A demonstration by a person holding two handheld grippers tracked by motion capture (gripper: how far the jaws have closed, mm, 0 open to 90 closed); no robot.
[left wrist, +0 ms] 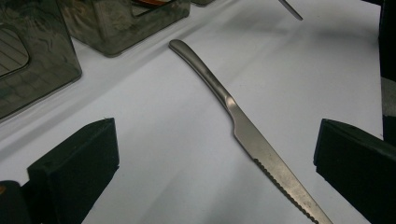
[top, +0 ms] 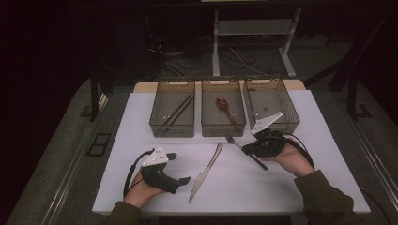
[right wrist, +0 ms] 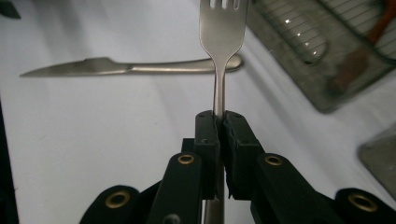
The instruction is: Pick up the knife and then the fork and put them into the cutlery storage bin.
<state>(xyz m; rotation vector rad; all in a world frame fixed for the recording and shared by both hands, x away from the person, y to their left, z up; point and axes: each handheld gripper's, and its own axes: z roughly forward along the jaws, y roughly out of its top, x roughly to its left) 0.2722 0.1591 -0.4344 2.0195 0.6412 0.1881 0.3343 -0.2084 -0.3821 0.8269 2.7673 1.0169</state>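
1. Right gripper (right wrist: 219, 122) clamped tight on fork (right wrist: 223, 28), just before right bin (top: 272, 105).
2. Left gripper (left wrist: 210, 154) wide open, empty, astride knife (left wrist: 243, 128).
3. Spoon (top: 224, 108), chopsticks (top: 178, 111) binned; fork, knife left.

- 3 bins (top: 223, 123) side by side at table's (top: 141, 187) far edge
- knife (top: 205, 168) before them, left of fork (top: 234, 141)
- spoon (top: 224, 108) in middle bin

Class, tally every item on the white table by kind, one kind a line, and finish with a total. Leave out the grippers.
Bins: 3
Chopsticks: 2
Spoon: 1
Fork: 1
Knife: 1
Total: 8
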